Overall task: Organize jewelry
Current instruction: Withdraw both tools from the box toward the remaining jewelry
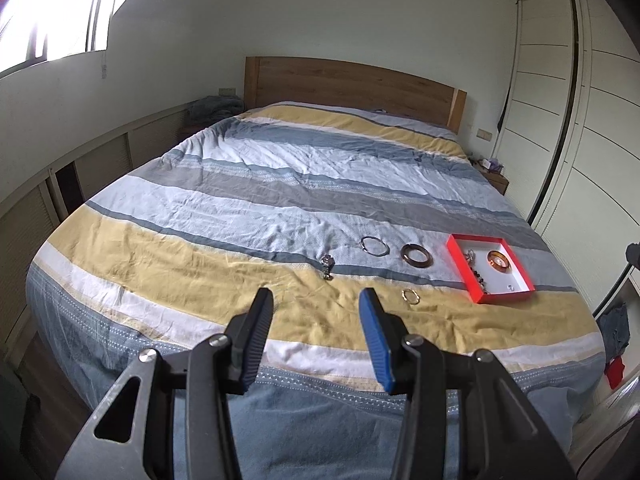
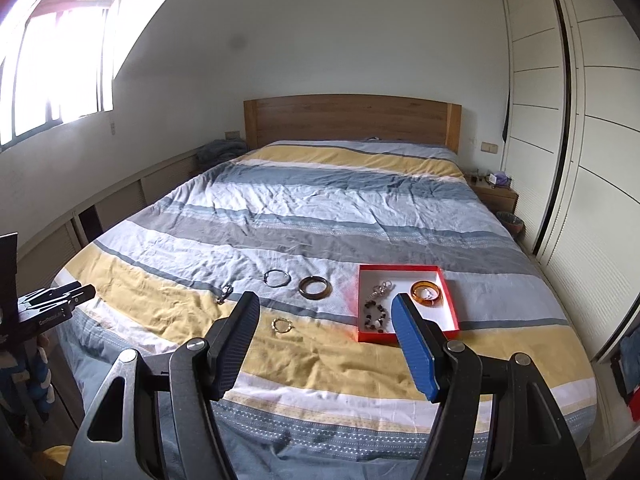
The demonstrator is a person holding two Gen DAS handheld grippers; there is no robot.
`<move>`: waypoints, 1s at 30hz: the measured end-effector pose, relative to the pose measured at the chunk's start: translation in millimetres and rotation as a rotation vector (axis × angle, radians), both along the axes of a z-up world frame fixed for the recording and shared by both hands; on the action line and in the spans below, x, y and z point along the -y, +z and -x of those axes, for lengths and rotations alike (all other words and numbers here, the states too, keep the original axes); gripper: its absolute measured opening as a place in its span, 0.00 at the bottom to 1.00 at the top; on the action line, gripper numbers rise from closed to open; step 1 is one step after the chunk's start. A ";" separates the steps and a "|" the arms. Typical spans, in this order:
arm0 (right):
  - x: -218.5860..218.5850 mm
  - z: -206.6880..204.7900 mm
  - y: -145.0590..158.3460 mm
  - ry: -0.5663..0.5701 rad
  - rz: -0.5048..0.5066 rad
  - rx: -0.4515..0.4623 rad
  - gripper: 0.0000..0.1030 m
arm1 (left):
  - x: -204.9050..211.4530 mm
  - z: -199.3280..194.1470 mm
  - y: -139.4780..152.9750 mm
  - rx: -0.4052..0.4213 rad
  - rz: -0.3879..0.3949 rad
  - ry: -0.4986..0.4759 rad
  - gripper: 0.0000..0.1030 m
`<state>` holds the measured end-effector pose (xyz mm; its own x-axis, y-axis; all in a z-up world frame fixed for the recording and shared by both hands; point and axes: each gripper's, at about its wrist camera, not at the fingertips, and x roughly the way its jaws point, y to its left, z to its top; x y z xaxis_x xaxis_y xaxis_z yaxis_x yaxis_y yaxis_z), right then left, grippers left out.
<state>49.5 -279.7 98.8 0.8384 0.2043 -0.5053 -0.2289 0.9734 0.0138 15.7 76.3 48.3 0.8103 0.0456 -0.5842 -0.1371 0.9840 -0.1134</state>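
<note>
A red box [image 1: 460,258] [image 2: 450,296] with a white inside lies on the striped bed. It holds an orange bangle [image 1: 499,260] [image 2: 426,293], a dark bead bracelet [image 2: 375,317] and a small silver piece [image 2: 382,289]. On the cover to its left lie a brown bangle [image 1: 417,255] [image 2: 315,286], a silver hoop [image 1: 374,246] [image 2: 277,278], a small silver clasp [image 1: 327,268] [image 2: 225,294] and a gold ring [image 1: 410,295] [image 2: 281,325]. My left gripper [image 1: 316,300] and right gripper [image 2: 325,305] are open, empty, above the bed's foot.
The left gripper's body [image 2: 52,304] shows at the left edge of the right wrist view. A wooden headboard [image 2: 352,120] stands at the far end. White wardrobe doors [image 2: 580,160] run along the right, low cabinets [image 1: 100,168] along the left.
</note>
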 end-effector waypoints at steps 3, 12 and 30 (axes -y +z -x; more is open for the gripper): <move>-8.6 -6.3 -1.2 0.022 0.000 -0.007 0.66 | -4.5 -6.1 -4.0 -0.014 0.001 0.011 0.41; -20.8 -62.9 -45.6 0.055 -0.007 -0.132 0.66 | -15.0 -50.0 -49.7 -0.132 0.003 0.051 0.41; -39.6 -158.9 -161.6 0.114 -0.035 -0.387 0.65 | -10.8 -134.6 -135.9 -0.325 -0.014 0.039 0.41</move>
